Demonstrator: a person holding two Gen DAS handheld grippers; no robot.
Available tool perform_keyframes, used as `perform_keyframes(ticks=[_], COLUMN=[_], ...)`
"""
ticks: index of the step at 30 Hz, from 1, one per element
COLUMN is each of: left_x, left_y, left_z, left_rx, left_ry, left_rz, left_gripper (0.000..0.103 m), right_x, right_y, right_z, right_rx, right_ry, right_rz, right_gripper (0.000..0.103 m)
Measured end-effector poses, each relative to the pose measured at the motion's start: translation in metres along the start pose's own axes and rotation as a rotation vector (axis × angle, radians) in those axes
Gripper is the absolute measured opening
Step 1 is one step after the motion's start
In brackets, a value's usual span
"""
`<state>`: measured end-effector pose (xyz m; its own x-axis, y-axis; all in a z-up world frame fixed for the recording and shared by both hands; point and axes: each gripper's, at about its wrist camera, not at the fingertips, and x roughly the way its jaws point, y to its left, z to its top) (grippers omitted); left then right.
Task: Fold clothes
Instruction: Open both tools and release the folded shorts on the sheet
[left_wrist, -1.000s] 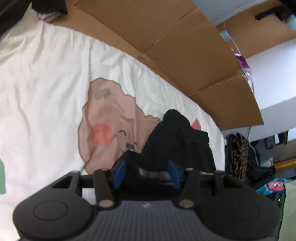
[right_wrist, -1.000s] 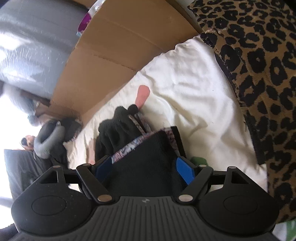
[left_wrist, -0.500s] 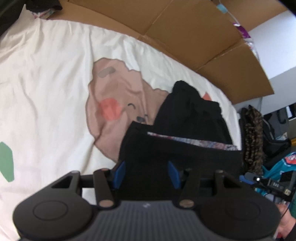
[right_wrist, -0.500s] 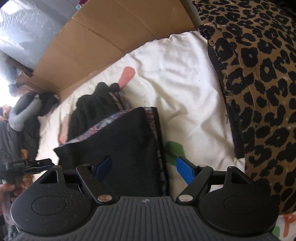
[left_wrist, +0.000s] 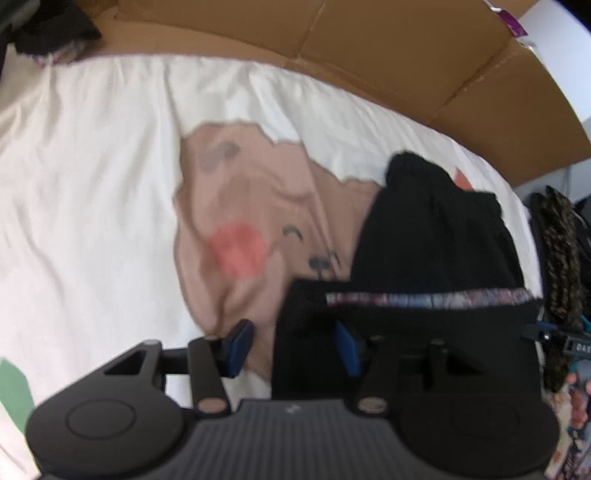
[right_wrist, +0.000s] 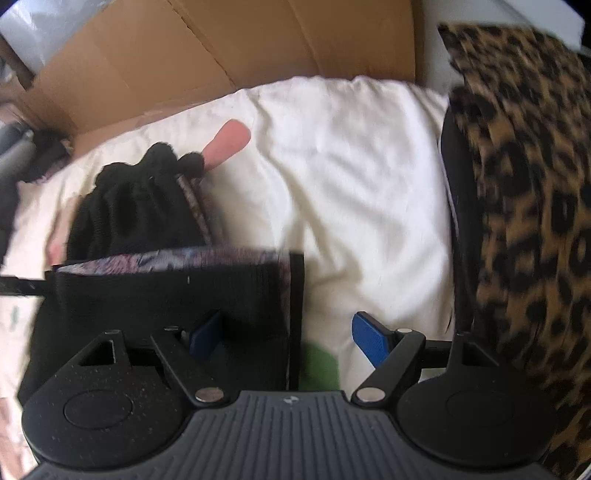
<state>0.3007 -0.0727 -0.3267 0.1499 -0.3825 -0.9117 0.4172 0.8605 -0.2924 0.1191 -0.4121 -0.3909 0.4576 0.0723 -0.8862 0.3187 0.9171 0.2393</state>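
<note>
While both the left gripper (left_wrist: 293, 349) and right gripper (right_wrist: 288, 338) stand apart ungripped, the black garment (right_wrist: 177, 302) may spring unfolded.

Both views are blurred by motion. In the left view the black garment (left_wrist: 406, 332) covers the right pad of the left tongs (left_wrist: 291, 349) partly, and whether the pads press the cloth cannot be told. The tongs body hides the garment's near edge. Right of these tongs, a hand (left_wrist: 578, 391) is cut off by the edge. In the right view the leopard cloth (right_wrist: 524, 192) right of the right tongs (right_wrist: 288, 338) is cut off by the edge and smeared.
</note>
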Motion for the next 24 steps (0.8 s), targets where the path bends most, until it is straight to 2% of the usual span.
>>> perform_keyframes(ticks=[2,4,8,10,13,17,19,24], left_x=[-0.004,-0.012,-0.031,-0.040,-0.053,-0.080,-0.096,-0.128], left_y=[-0.002,-0.006,-0.013,-0.016,-0.017,-0.019,-0.023,-0.029], left_z=[0.007,0.012,0.015,0.012,0.004,-0.001,-0.002,0.002], left_rx=[-0.008,-0.005,0.017,0.045,0.046,0.024,0.033,0.042], left_ry=[-0.008,-0.013,0.008,0.028,0.056,0.047,0.028,0.003], left_rz=[0.026,0.029,0.001,0.014,0.036,0.047,0.041,0.065], left_gripper=[0.051,0.050,0.052,0.054,0.055,0.057,0.065,0.064], right_x=[-0.005,-0.015,-0.045,-0.063,-0.097,-0.143,-0.160,-0.184], right_y=[0.005,0.007,0.009,0.014,0.029,0.048,0.054,0.058], right_z=[0.010,0.019,0.027,0.025,0.024,0.023,0.025,0.030], right_rx=[-0.010,-0.010,0.029,0.039,0.011,-0.022,-0.046,-0.075], right_ry=[-0.017,-0.030,-0.009,0.019,0.009,0.003,-0.010,-0.046], right_rz=[-0.051,-0.065,0.019,0.052,0.036,0.027,0.020,0.028], right_gripper=[0.081,0.080,0.080,0.079,0.080,0.079,0.080,0.080])
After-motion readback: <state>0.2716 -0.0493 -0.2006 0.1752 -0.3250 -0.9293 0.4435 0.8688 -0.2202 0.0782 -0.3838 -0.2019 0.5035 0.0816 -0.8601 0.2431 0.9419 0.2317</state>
